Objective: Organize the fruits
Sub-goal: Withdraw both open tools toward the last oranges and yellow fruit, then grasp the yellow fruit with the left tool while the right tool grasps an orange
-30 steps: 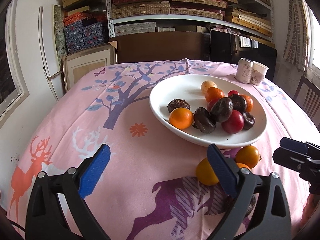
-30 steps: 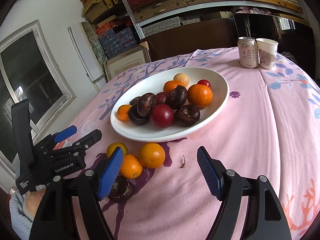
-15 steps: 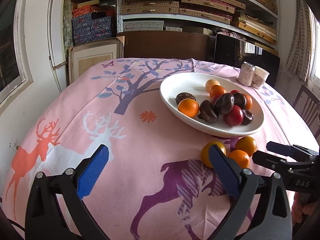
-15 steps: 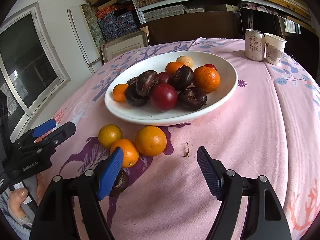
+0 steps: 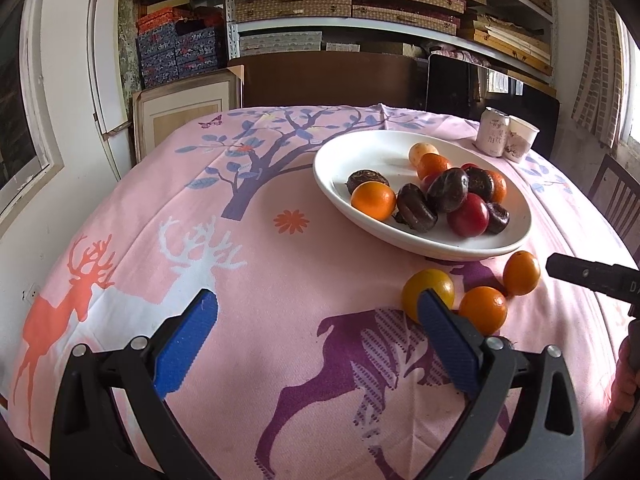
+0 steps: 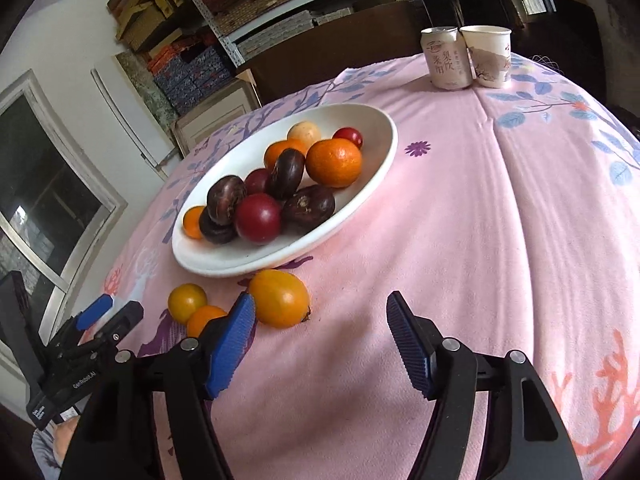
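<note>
Oranges (image 6: 279, 298) are lying loose on the bench (image 6: 480, 220) just beside the white plate (image 6: 384, 148). Right gripper (image 6: 320, 346) and left gripper (image 5: 316, 344) are both hovering released, fingers empty; centering the nearest orange between them looks wise before closing gently.

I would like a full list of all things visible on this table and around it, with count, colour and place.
white oval ceramic plate: one, white, centre of table.
fruits in the plate: about eleven; orange, dark brown, red, one pale yellow.
loose orange fruits: three, orange-yellow, on the cloth before the plate.
pink printed tablecloth: one, covers table.
drink can: one, white, far edge.
paper cup: one, white, beside the can.
stacked boxes: many, on shelves behind.
left gripper: blue jaws open, empty.
right gripper: blue jaws open, empty.
</note>
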{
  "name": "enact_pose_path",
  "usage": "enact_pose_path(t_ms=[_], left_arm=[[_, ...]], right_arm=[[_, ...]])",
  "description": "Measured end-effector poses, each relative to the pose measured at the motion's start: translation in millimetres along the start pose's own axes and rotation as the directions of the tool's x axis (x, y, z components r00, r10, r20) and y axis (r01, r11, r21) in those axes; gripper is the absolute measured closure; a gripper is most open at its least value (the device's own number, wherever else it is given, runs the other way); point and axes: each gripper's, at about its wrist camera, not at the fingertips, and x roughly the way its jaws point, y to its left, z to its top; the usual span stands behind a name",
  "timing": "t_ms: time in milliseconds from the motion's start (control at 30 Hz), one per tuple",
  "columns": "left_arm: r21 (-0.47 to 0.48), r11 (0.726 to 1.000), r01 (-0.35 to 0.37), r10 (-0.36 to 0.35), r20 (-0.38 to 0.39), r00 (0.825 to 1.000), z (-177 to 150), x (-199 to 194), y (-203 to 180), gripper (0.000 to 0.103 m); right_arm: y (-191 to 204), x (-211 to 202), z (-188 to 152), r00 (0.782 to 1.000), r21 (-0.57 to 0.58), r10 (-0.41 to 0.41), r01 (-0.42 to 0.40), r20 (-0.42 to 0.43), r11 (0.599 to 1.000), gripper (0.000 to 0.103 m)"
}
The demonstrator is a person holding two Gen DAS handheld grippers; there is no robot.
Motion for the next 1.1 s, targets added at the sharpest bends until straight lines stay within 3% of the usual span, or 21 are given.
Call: enact_pose_path(t_ms=[200,367,433,600,900,1000,1100], left_arm=[[0.030,1.000,-0.002,0.002,-0.005,1.000,0,1,-6,0.005],[0.044,0.999,-0.001,0.002,-0.013,1.000,-1,3,-10,0.005],[0.054,0.999,0.003,-0.002,-0.016,1.000,-2,3,-13,0.005],[0.084,0.995,0.046,-0.044,-0.027,0.999,0,7,-24,0.005],[0.136,0.987,0.081,-0.073,-0.062,0.995,10,27,-49,0.005],[0.107,0.993,0.058,-0.049,-0.090,0.995,12,35,-41,0.004],[0.047,0.996,0.078,-0.074,-0.094,0.993,9,31,-21,0.004]], right_arm=[[20,19,-5,0.998,-0.112,-0.042,0.037,-0.048,0.993,0.046],[20,30,-2,0.996,-0.117,-0.070,0.063,-0.056,0.991,0.054],[17,33,0,0.996,-0.106,-0.071,0.065,-0.058,0.992,0.065],[15,22,1,0.999,-0.084,-0.020,0.016,-0.045,0.996,0.066],[10,17,2,0.999,-0.045,-0.007,0.005,-0.041,0.999,0.066],[10,16,1,0.999,-0.042,-0.005,0.003,-0.040,0.999,0.066],[8,12,1,1.000,-0.033,0.001,-0.002,-0.031,0.999,0.066]])
